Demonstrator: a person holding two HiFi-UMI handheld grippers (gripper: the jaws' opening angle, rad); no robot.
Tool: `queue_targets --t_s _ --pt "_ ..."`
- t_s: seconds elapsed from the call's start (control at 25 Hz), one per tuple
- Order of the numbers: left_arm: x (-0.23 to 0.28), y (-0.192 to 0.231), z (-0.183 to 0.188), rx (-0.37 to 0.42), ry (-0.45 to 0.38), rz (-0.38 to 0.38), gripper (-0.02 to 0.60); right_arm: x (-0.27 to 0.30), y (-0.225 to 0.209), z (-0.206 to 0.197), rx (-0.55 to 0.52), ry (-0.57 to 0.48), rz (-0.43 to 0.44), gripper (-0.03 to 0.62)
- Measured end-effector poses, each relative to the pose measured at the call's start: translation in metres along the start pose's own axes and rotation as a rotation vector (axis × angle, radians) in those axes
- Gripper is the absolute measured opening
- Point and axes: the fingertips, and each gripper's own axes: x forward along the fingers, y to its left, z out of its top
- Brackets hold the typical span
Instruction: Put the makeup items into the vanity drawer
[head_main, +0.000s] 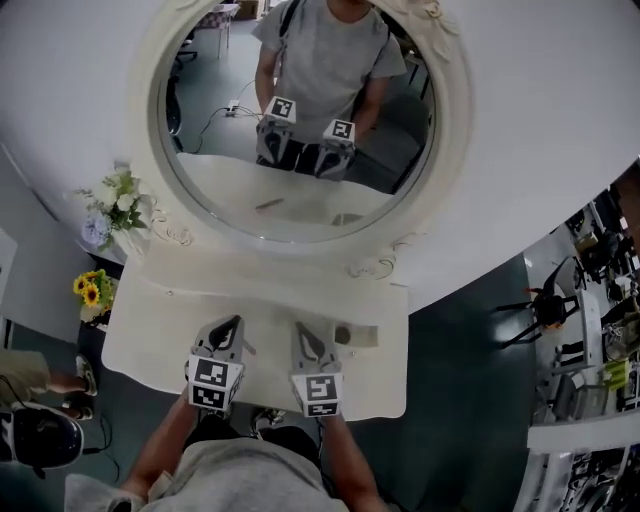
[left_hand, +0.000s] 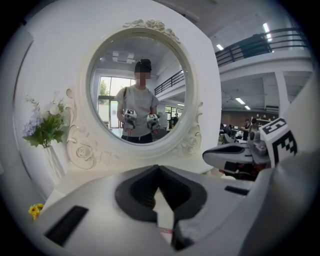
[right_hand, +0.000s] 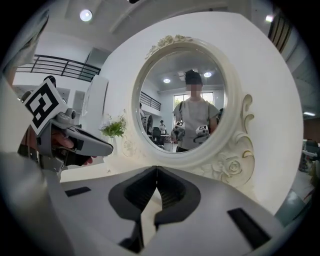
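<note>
The small pale makeup item (head_main: 357, 335) lies on the vanity top (head_main: 150, 330), just right of my right gripper (head_main: 304, 330) and near the top's right edge. My left gripper (head_main: 232, 322) sits alongside. Both have their fingers pressed together, holding nothing, over the front edge. Bare top runs left toward the flowers (head_main: 118, 205), and the mirror (head_main: 230, 190) stands behind.

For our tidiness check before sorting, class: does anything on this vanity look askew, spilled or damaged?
Nothing stands out. The mirror is unbroken, the flower vase stands upright at the left, and one small item rests on the vanity top, right of the right tool.
</note>
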Motion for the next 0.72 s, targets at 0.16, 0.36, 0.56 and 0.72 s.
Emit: queue_targets --t_s 0.16,0.36,0.56,0.72 --pt "-0.011 0.025 -0.019 -0.038 0.028 0.056 0.000 0.022 0.028 -0.010 -0.009 0.033 0.084 0.014" --pt "-0.024 0.051 -0.049 -0.095 0.072 0.117 0.000 0.043 0.067 -0.027 -0.037 0.081 0.184 0.015" --pt "-0.031 0.069 -0.078 -0.144 0.114 0.156 0.000 0.062 0.095 -0.050 -0.041 0.131 0.255 0.015" --pt "-0.031 0.076 -0.100 -0.172 0.143 0.178 0.000 0.073 0.107 -0.073 -0.057 0.182 0.303 0.015"
